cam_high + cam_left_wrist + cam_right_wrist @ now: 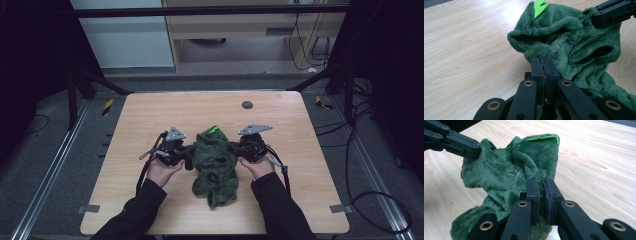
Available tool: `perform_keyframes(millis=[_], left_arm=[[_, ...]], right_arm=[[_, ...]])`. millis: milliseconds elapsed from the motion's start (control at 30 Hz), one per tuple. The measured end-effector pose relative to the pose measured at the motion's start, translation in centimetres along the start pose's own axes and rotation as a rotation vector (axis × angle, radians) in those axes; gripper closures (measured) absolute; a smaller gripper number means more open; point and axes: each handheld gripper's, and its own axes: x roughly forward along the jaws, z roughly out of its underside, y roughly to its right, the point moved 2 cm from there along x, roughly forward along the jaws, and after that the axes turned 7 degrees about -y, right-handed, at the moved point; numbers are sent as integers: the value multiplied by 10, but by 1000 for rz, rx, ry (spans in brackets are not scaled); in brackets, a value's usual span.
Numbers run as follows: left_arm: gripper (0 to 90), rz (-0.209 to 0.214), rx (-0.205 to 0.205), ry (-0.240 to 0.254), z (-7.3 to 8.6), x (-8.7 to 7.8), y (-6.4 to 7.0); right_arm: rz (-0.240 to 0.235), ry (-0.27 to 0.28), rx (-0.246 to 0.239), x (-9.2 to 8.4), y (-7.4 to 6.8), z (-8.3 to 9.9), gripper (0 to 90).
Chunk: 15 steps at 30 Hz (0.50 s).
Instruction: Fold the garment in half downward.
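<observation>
A light wooden table [150, 120] bore a dark green plush fleece garment [216, 162] with a bright green trim, bunched near its middle and partly lifted. The left gripper [189, 152] pinched the garment's left edge, jaws pressed together on a fold of fleece. The right gripper [234, 147] clamped its right edge, jaws narrow on fabric.

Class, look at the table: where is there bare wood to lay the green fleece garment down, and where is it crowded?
Bare wood lies behind the green fleece garment, up to the small dark disc by the far edge of the table, and along both side edges. The near middle is crowded: the left gripper and right gripper pinch the garment there.
</observation>
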Motion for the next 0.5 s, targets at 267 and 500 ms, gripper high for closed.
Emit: perform_keyframes(millis=[267,500], left_arm=[[889,2,0,-9,4,-5,6],[889,18,-17,-14,11,-11,8]], right_arm=[[-6,1,0,-4,-1,8,838],[-14,6,-13,-8,-7,12,838]])
